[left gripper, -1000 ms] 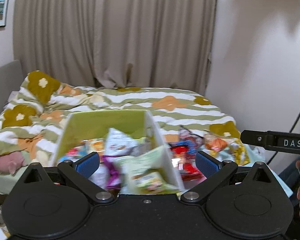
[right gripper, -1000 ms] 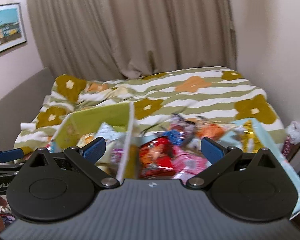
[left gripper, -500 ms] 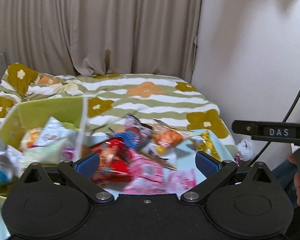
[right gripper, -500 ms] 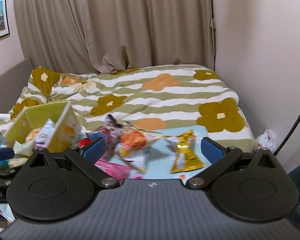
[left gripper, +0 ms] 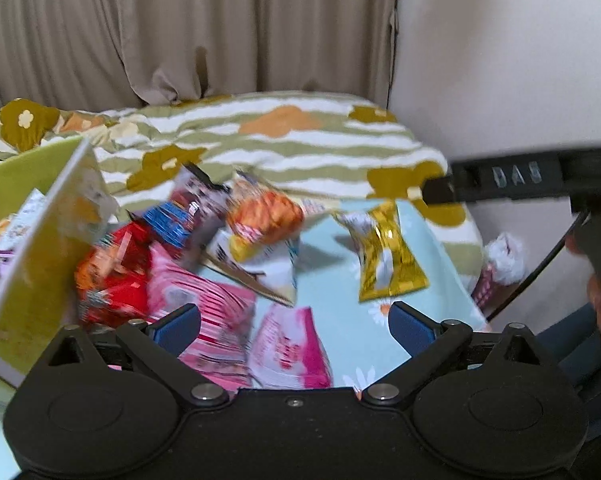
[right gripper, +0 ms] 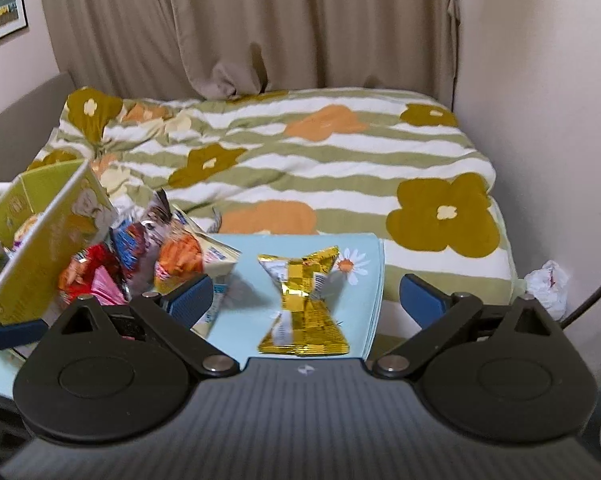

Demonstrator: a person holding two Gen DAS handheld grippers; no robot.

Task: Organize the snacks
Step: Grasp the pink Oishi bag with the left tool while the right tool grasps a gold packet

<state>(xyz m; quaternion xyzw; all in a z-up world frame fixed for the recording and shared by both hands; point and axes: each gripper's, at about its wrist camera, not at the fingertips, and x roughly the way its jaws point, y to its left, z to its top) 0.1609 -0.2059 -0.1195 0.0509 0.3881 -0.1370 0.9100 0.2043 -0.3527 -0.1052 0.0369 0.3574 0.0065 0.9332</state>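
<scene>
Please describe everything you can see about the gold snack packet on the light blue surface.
The gold snack packet is shiny, crinkled foil with white patches, pinched narrow in the middle. It lies flat and alone on the light blue, daisy-printed surface, apart from the snack pile on its left. Nothing grips it; the open right claw frames it.

Light-blue daisy mat (right gripper: 364,304) w/ gold packet (right gripper: 302,300); snack pile (left gripper: 204,248) & green box (right gripper: 40,248) at left
</scene>
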